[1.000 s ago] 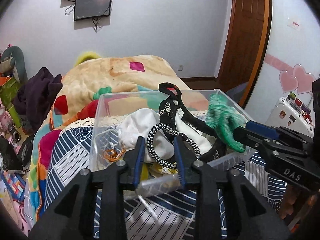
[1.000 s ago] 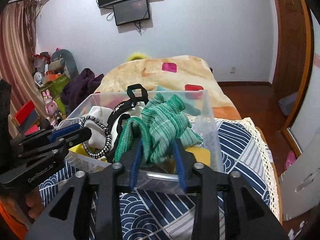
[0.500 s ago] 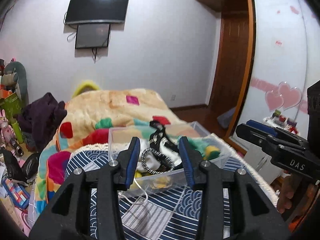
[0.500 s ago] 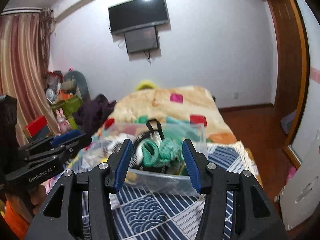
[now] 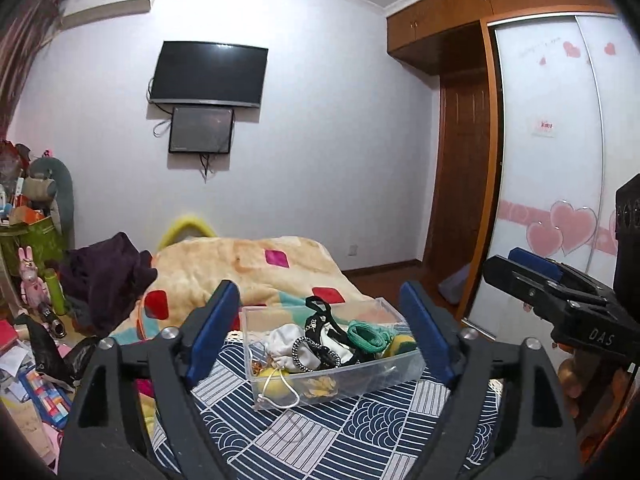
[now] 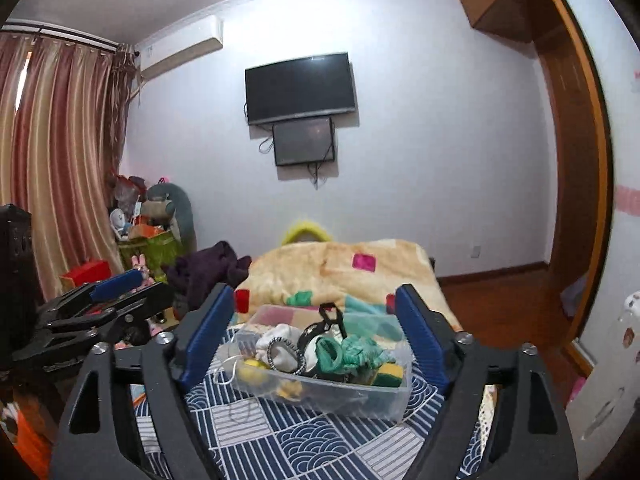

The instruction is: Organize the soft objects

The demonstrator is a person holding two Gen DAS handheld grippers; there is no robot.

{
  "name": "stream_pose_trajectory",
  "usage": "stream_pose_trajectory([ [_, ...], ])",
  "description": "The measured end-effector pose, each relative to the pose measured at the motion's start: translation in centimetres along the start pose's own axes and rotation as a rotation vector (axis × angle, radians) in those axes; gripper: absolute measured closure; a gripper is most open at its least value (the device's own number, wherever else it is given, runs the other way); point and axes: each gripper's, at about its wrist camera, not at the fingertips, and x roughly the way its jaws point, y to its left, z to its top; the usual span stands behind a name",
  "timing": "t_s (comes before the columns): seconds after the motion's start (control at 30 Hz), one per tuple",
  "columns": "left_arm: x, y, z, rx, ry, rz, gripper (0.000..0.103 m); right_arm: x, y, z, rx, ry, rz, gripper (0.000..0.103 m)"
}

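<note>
Left wrist view
Left gripper: jaws spread wide, holding nothing.
Clear bin: sits on the navy patterned cloth, framed between the blue pads.
Contents: white pouch, black strap, green knit piece.
Right gripper: at right, whether spread or closed cannot be told.

Right wrist view
Right gripper: jaws wide apart, empty.
Clear bin: ahead on the cloth, green knit piece inside, toward its right.

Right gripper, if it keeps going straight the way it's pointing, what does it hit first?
Probably the clear plastic bin of soft items on the bed: it sits between the open right gripper fingers' line, though depth is uncertain.
</note>
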Motion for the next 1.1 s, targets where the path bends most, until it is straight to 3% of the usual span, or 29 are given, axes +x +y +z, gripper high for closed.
stream_pose_trajectory([
  [0.07, -0.9, 0.2, -0.1, -0.02, -0.011, -0.004, 0.005, -0.2, 0.2, -0.1, 0.001, -0.011, 0.005, 0.017],
  [0.13, -1.5, 0.2, -0.2, -0.028, -0.018, -0.007, 0.004, -0.5, 0.3, -0.2, 0.014, -0.021, 0.015, 0.015],
  [0.2, -1.9, 0.1, -0.3, -0.026, -0.017, 0.001, 0.002, -0.7, 0.4, -0.5, 0.015, -0.029, 0.007, 0.006],
  [0.4, -2.3, -0.3, -0.6, -0.011, -0.021, 0.011, 0.001, -1.4, 0.7, -1.0, 0.006, -0.048, -0.017, 0.0],
  [1.1, -2.5, -1.3, -1.0, 0.018, -0.028, 0.012, 0.0, -2.1, 0.6, -1.9, 0.004, -0.051, -0.027, 0.0],
])
